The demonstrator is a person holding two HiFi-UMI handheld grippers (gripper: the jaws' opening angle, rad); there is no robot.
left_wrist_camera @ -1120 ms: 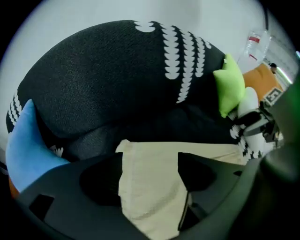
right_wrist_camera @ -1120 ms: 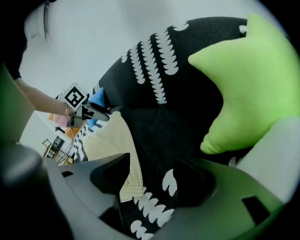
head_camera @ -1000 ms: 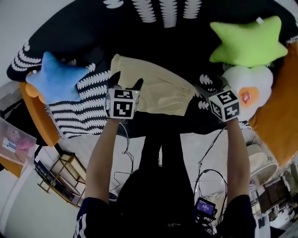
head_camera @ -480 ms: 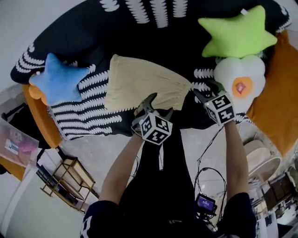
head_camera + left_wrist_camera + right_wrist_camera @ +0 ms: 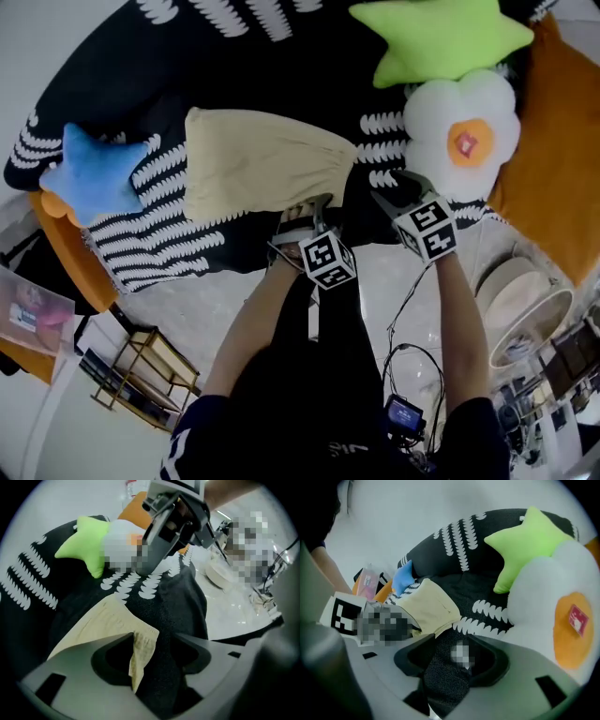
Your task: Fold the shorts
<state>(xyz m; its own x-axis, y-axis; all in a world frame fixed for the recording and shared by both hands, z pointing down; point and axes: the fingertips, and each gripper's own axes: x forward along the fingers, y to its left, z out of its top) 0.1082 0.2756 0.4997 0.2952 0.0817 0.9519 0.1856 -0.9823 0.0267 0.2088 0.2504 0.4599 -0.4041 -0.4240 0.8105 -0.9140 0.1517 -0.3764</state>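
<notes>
The cream shorts [image 5: 262, 169] lie folded flat on the black cover [image 5: 234, 66] with white leaf marks. My left gripper [image 5: 305, 214] points steeply down at their near right corner. In the left gripper view that corner [image 5: 140, 651] hangs between the jaws of the left gripper [image 5: 152, 641], against the left jaw and apart from the right one. The jaws have just been closing and still stand open. My right gripper [image 5: 392, 187] hovers just right of the shorts at the cover's edge. The right gripper [image 5: 452, 653] has also been closing, is still open, and shows only black cover [image 5: 445, 672] between its jaws.
A blue star pillow [image 5: 89, 178] lies left of the shorts. A green star pillow [image 5: 441, 37] and a white flower pillow [image 5: 464, 136] sit at the right, close to my right gripper. An orange seat edge [image 5: 548, 159] borders the cover. Below are floor, cables and a wire rack [image 5: 141, 370].
My left gripper has swung from the shorts' near left edge to their near right corner and rolled. The right gripper has shifted a little toward the shorts. The shorts lie as before.
</notes>
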